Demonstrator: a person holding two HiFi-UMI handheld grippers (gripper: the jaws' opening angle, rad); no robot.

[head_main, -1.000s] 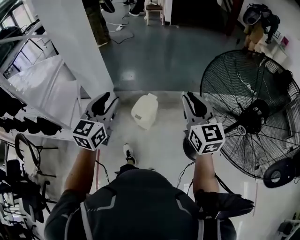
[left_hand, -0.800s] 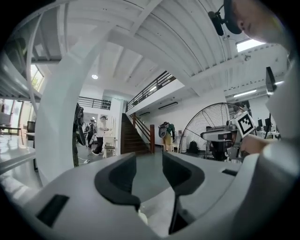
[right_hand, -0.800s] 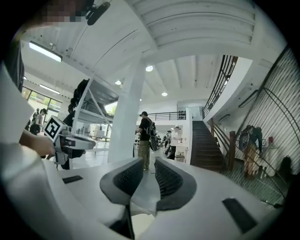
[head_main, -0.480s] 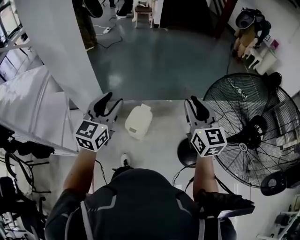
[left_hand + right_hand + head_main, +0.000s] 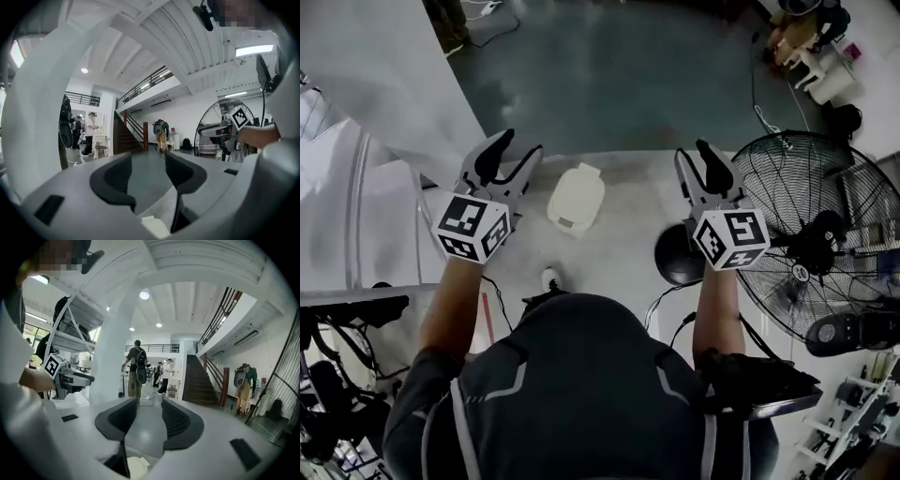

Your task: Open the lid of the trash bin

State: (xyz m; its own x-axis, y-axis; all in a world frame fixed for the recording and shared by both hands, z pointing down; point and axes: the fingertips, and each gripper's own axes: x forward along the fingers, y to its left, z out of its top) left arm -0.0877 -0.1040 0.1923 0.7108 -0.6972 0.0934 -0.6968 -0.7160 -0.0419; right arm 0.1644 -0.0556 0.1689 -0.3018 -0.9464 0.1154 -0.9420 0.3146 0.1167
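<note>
Item: trash bin [image 5: 576, 199], white, lid apparently still down, on the floor ahead of and below both tools, long axis running away from me, nearer the left gripper [image 5: 517, 152] than the right gripper [image 5: 694, 156]. Both tools were held level above it, jaws just opened, wide on the left and partly apart on the right, nothing between them. The head view gave me that layout, while each gripper view showed only a pale sliver of bin beneath its jaws.
</note>
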